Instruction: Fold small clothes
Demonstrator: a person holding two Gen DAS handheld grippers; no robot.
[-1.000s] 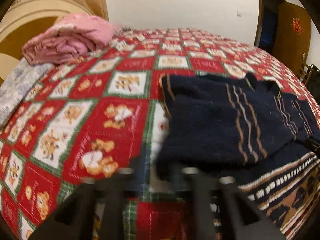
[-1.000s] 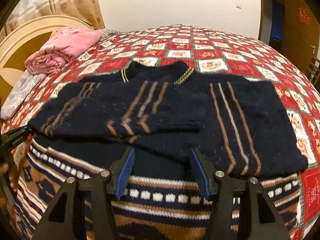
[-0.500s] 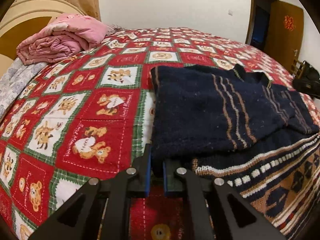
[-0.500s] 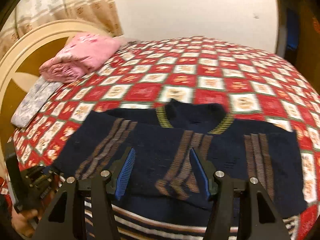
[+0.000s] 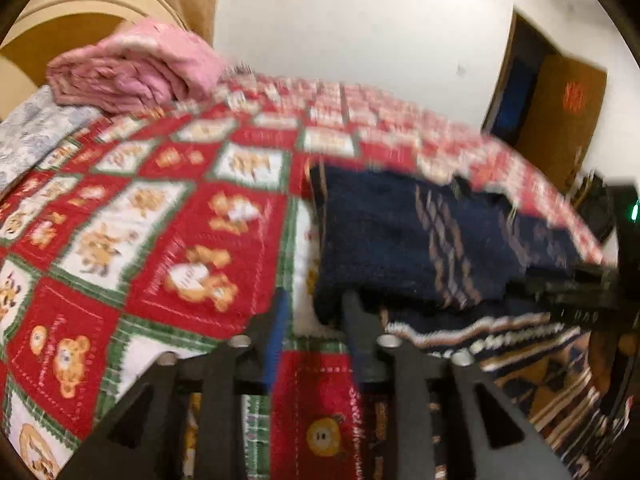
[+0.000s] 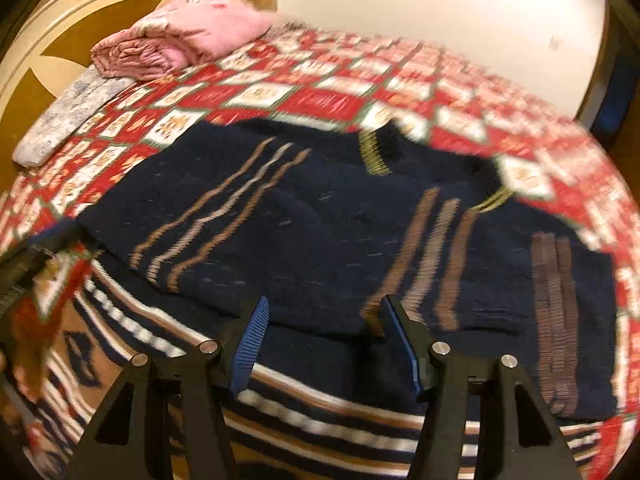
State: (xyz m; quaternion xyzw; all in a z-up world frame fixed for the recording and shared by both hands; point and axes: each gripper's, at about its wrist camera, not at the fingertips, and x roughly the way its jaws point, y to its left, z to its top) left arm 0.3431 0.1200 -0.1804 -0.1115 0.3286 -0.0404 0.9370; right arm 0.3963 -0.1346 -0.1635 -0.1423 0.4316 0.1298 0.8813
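Showing only rightward: sweater collar.

Both views motion-blurred. Sweater lower hem cut off by bottom edge in right wrist view. Left gripper opening, whether cloth touches pads unclear. Bedspread far squares smeared, prints unreadable. Right gripper body partly out of frame.

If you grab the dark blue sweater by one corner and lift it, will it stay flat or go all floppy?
Probably floppy: the dark blue sweater is soft knit, and its sleeves already lie folded limp across the body. It looks thick, so it may feel a bit heavy and sag. It likely won't slide much, since the knit rests on the fabric bedspread.
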